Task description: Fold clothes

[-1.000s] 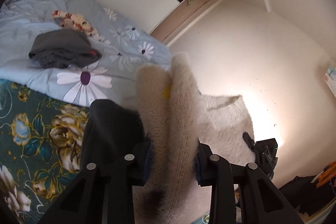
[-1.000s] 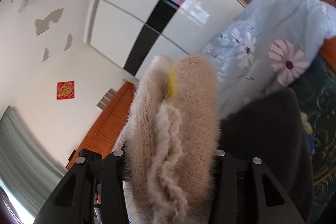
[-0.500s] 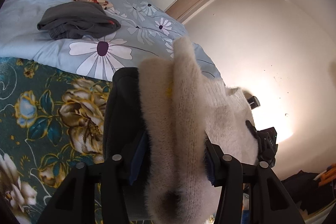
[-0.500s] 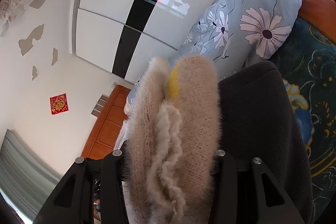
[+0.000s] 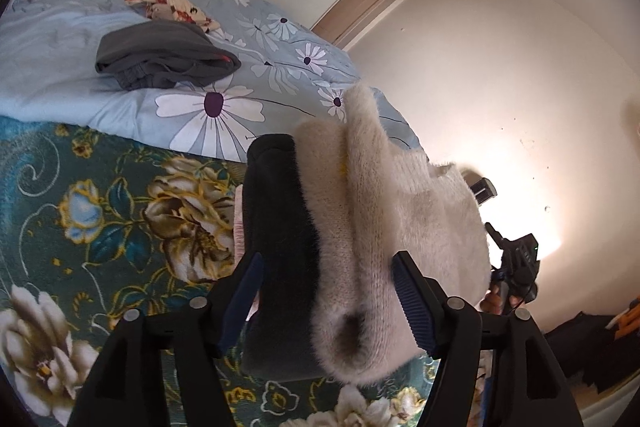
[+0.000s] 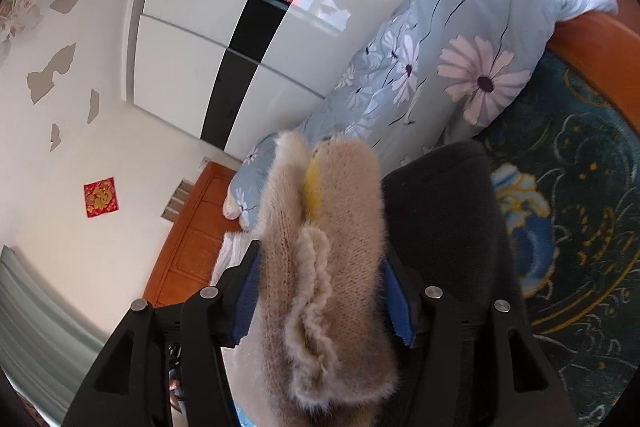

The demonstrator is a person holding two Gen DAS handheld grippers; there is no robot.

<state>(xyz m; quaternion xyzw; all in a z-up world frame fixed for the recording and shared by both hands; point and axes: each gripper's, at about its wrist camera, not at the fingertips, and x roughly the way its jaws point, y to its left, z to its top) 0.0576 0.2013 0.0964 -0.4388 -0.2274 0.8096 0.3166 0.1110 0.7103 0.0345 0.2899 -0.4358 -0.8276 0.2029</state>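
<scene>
A fuzzy cream sweater (image 5: 372, 227) folded thick, with a dark garment (image 5: 280, 227) lying against its side, sits between the jaws of my left gripper (image 5: 326, 291). The jaws stand wide with blue pads beside the bundle, a gap showing on the left pad. My right gripper (image 6: 320, 291) is shut on the other end of the cream sweater (image 6: 324, 259); the dark garment (image 6: 444, 227) lies beside it. The bundle hangs just over the green floral bedspread (image 5: 100, 219).
A light-blue daisy quilt (image 5: 208, 99) lies behind with a folded grey garment (image 5: 160, 59) and a floral cloth (image 5: 168, 7) on it. A white wardrobe (image 6: 224, 27), wooden bed frame (image 6: 592, 39) and white walls surround the bed.
Both grippers have lowered the bundle toward the bedspread. The left jaws have spread apart from the sweater; the right still clamps it.
</scene>
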